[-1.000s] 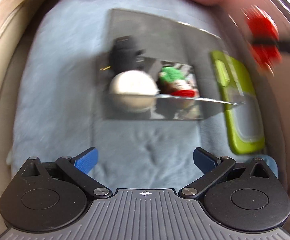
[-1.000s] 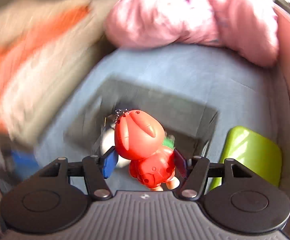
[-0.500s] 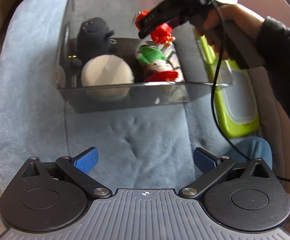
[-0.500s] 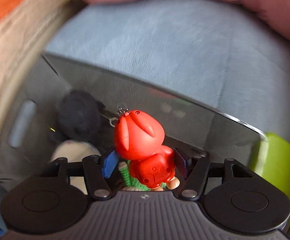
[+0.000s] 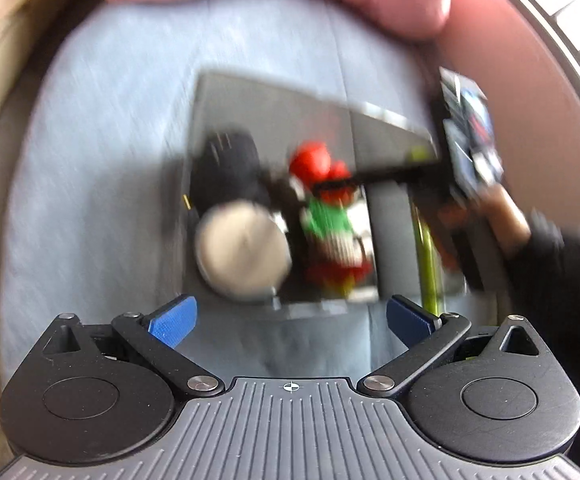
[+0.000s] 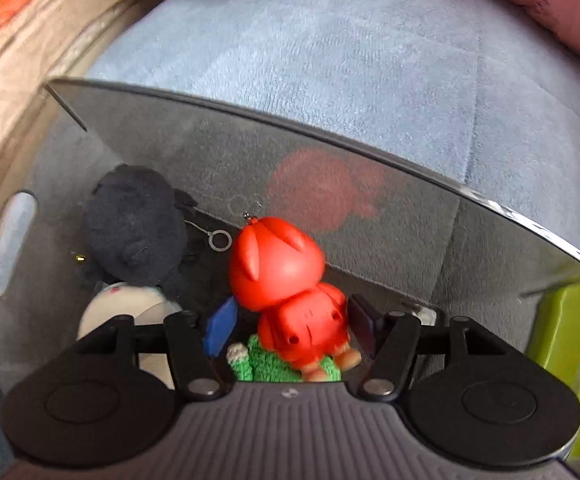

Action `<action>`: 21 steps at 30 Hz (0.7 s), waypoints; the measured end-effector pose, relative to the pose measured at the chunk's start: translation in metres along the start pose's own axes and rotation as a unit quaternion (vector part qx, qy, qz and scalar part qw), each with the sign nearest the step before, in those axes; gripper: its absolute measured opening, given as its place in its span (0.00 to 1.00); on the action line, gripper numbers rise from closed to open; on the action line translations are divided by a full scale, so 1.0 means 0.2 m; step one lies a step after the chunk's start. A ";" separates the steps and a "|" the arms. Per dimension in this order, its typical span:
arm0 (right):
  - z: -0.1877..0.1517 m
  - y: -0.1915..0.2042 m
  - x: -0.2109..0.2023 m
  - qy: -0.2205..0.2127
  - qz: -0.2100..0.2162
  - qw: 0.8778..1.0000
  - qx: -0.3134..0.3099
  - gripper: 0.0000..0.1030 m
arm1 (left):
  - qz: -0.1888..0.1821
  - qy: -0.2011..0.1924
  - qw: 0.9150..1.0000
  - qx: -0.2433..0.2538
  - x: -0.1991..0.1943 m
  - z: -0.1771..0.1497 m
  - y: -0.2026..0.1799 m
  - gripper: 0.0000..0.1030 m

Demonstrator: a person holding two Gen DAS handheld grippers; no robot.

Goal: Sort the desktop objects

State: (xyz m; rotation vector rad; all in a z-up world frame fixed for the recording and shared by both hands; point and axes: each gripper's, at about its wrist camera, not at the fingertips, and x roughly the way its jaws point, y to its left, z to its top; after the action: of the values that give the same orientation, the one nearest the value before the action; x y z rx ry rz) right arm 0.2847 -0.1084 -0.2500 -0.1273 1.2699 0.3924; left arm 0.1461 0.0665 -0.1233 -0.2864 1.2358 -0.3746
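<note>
- Two grippers: my right gripper point(image 6: 288, 326) clamps the red figure point(image 6: 286, 280) inside the grey bin point(image 6: 329, 136), above the green doll point(image 6: 274, 364).
- My left gripper point(image 5: 288, 320) stands wide open, empty, near the bin's front wall.

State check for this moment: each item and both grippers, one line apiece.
red figurine: gripped, inside bin
right gripper: jaws shut on the figurine
left gripper: jaws open, empty
smoky transparent bin: upright, open-topped
black plush: in bin
green knitted doll: in bin
</note>
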 end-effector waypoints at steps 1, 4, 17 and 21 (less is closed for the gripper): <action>-0.03 -0.02 -0.06 -0.013 0.011 1.000 0.002 0.63 | -0.004 -0.007 1.000 -0.003 -0.01 0.04 0.02 1.00; -0.12 -0.08 -0.29 -0.067 0.034 0.997 0.009 0.68 | -0.060 -0.002 0.998 -0.021 0.04 0.16 0.15 1.00; -0.92 -0.72 -0.69 -0.281 0.279 0.877 0.270 0.82 | -0.271 0.034 0.957 -0.093 0.32 0.39 0.53 1.00; -1.06 -0.88 -0.47 -0.266 0.360 0.817 0.363 0.85 | -0.230 0.028 0.967 -0.107 0.24 0.40 0.61 1.00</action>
State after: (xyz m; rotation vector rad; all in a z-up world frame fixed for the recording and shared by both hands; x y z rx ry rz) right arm 0.1329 -0.3579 -0.2467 1.0851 0.7853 0.5091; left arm 0.2500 0.1566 -0.1911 -0.7607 1.2623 -0.6523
